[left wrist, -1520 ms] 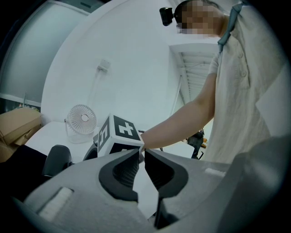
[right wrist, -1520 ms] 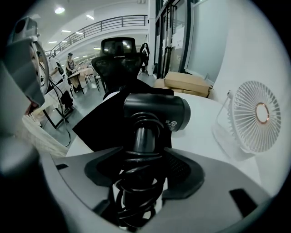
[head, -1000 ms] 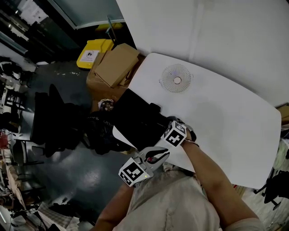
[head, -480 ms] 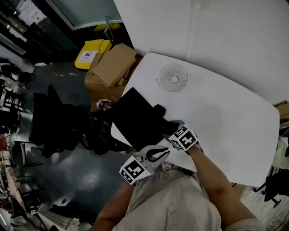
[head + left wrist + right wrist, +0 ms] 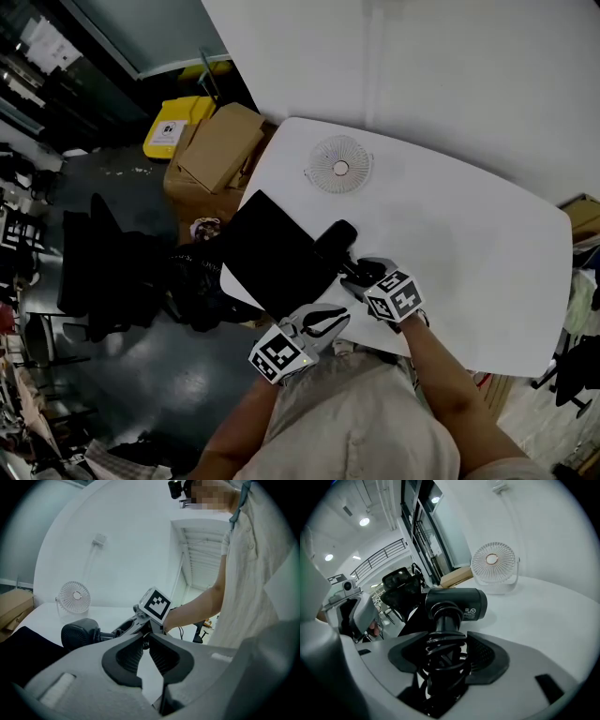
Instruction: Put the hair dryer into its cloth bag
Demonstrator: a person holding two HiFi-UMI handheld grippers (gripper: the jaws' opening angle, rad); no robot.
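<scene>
The black hair dryer (image 5: 335,238) hovers at the right edge of the flat black cloth bag (image 5: 272,253), which lies on the near-left corner of the white table (image 5: 469,244). My right gripper (image 5: 361,274) is shut on the dryer's handle. In the right gripper view the handle and its wound cord fill the space between the jaws of the right gripper (image 5: 445,663), and the dryer's barrel (image 5: 457,603) points sideways. My left gripper (image 5: 330,317) sits at the bag's near edge. Its jaws (image 5: 149,641) are shut and nothing shows between them. The dryer (image 5: 77,632) hangs just beyond the bag (image 5: 18,648).
A small white desk fan (image 5: 340,167) stands at the table's far left. Off the table's left edge are cardboard boxes (image 5: 220,145), a yellow bin (image 5: 171,127) and dark chairs and bags (image 5: 122,272) on the floor. A white wall rises behind the table.
My right gripper has shifted right, lifted a little and rolled, carrying the hair dryer off the bag's surface to its right edge. The left gripper has barely moved.
</scene>
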